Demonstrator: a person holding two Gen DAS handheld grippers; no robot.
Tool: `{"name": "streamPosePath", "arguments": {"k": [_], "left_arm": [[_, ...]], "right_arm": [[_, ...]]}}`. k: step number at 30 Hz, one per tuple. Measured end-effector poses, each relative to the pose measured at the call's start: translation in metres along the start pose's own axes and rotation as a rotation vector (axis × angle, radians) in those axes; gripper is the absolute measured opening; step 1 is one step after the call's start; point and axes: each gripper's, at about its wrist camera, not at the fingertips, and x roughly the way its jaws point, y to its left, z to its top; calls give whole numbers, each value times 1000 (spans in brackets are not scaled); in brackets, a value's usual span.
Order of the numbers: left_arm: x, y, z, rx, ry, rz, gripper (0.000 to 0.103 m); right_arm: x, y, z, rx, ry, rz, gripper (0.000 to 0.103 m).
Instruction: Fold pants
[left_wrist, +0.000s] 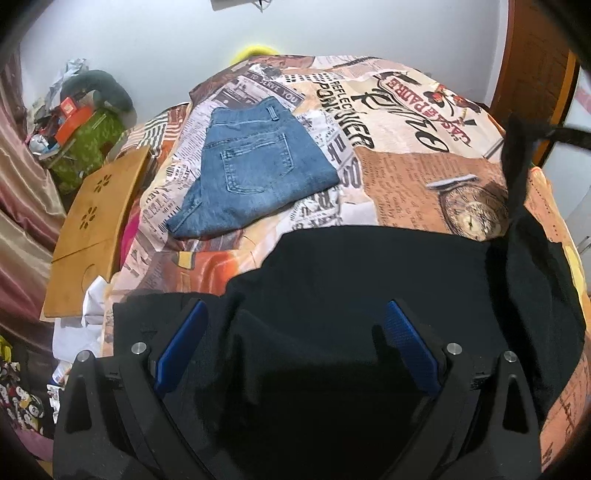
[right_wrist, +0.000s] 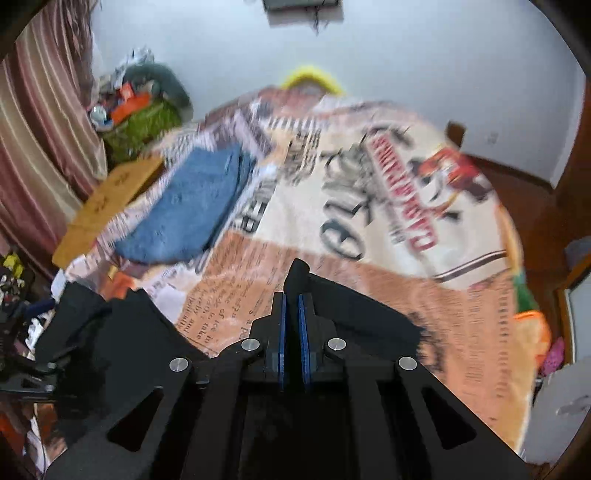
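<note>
Here the black pants lie on the bed's printed blanket; the left tool hangs spread above them, while the right tool pinches a fold of them.

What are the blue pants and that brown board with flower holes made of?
The folded blue pants look like denim: faded blue weave, stitched seams and a patch pocket. The brown board looks like bamboo or wood: tan, smooth, faintly grained, with cut-out flower holes. I cannot tell which.
</note>
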Motion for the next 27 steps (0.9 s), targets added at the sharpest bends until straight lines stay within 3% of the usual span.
{"name": "streamPosePath", "arguments": {"k": [8, 13, 19, 27], "left_arm": [[0, -38, -18, 76, 45, -18, 97], [6, -70, -34, 131, 94, -51, 97], [5, -81, -39, 96, 95, -53, 98], [3, -84, -43, 87, 85, -28, 98]], "right_arm": [[-107, -31, -18, 36, -155, -89, 6], [-144, -56, -47, 97, -188, -120, 6], [-141, -84, -111, 184, -119, -148, 5], [-105, -116, -210, 372, 44, -126, 5]]}}
